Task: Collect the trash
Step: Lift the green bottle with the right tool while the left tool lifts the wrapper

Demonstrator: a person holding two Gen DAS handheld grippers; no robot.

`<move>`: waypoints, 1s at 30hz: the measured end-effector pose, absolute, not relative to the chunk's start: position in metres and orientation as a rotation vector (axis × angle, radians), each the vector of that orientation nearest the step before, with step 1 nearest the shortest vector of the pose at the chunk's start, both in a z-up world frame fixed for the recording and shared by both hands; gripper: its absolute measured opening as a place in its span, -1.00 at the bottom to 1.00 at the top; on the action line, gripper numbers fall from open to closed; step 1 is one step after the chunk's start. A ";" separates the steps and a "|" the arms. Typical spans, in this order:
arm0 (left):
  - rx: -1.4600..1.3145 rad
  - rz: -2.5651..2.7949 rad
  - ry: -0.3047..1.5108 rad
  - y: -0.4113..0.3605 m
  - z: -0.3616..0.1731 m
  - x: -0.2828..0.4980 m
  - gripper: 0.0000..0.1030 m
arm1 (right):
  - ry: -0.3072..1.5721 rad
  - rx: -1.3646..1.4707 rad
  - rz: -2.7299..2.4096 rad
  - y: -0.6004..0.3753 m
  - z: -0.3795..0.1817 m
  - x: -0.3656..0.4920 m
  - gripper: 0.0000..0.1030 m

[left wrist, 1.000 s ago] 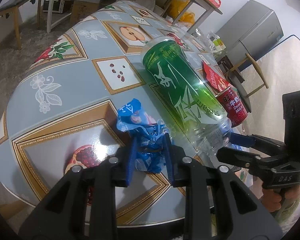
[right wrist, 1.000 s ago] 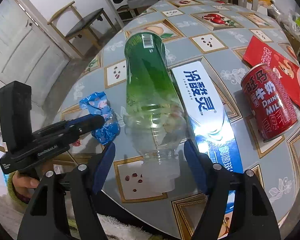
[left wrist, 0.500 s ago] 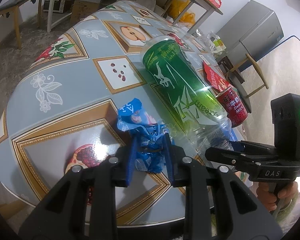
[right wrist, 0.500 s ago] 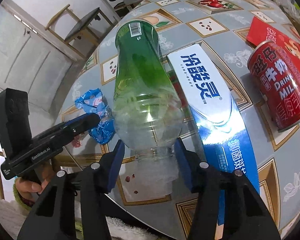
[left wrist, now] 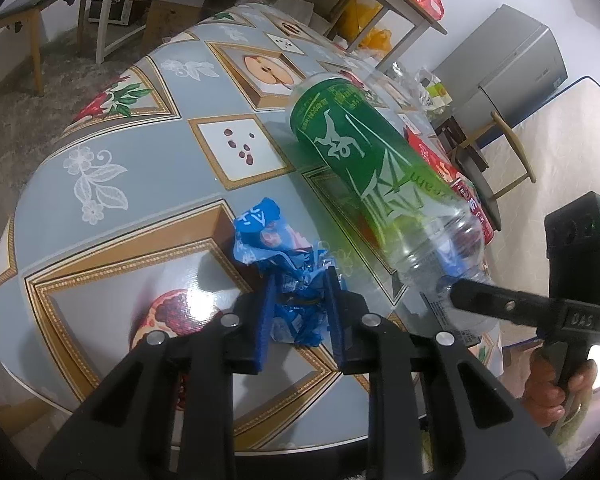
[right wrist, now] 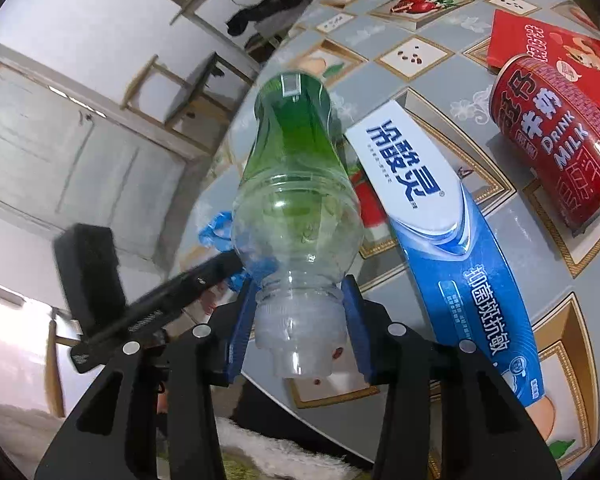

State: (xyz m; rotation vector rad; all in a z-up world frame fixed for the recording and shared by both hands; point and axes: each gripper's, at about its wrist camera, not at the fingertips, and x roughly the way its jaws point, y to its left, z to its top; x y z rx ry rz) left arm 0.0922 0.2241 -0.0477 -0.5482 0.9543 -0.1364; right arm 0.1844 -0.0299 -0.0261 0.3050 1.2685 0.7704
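Note:
My left gripper (left wrist: 298, 316) is shut on a crumpled blue wrapper (left wrist: 276, 248) that rests on the patterned table (left wrist: 112, 184) near its front edge. My right gripper (right wrist: 298, 320) is shut on the neck of an empty green-labelled plastic bottle (right wrist: 296, 168) and holds it tilted, base lifted off the table. The bottle also shows in the left wrist view (left wrist: 364, 160), with the right gripper (left wrist: 472, 296) at its neck. The wrapper (right wrist: 216, 228) shows partly behind the bottle in the right wrist view.
A blue and white toothpaste box (right wrist: 448, 232) lies right of the bottle. A red milk can (right wrist: 552, 140) lies on its side further right, on a red envelope (right wrist: 540, 40). Chairs, a bench and a grey cabinet (left wrist: 512, 60) stand around the table.
My right gripper has closed on the bottle's neck and lifted the bottle, tilting its base up off the table. The left gripper stays shut on the wrapper.

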 end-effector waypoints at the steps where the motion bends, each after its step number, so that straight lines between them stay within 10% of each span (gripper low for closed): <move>1: -0.550 -0.135 0.953 0.225 -0.047 0.092 -0.58 | 1.264 0.317 0.775 -0.031 -0.025 0.184 -0.19; 17: -0.551 -0.124 0.949 0.226 -0.045 0.090 -0.59 | 1.291 0.195 0.752 -0.024 -0.026 0.177 -0.22; 24: -0.554 -0.115 0.947 0.228 -0.045 0.089 -0.59 | 1.302 0.145 0.744 -0.014 -0.027 0.181 0.38; 30: -0.556 -0.114 0.946 0.228 -0.045 0.088 -0.59 | 1.339 0.102 0.771 0.003 -0.032 0.189 0.44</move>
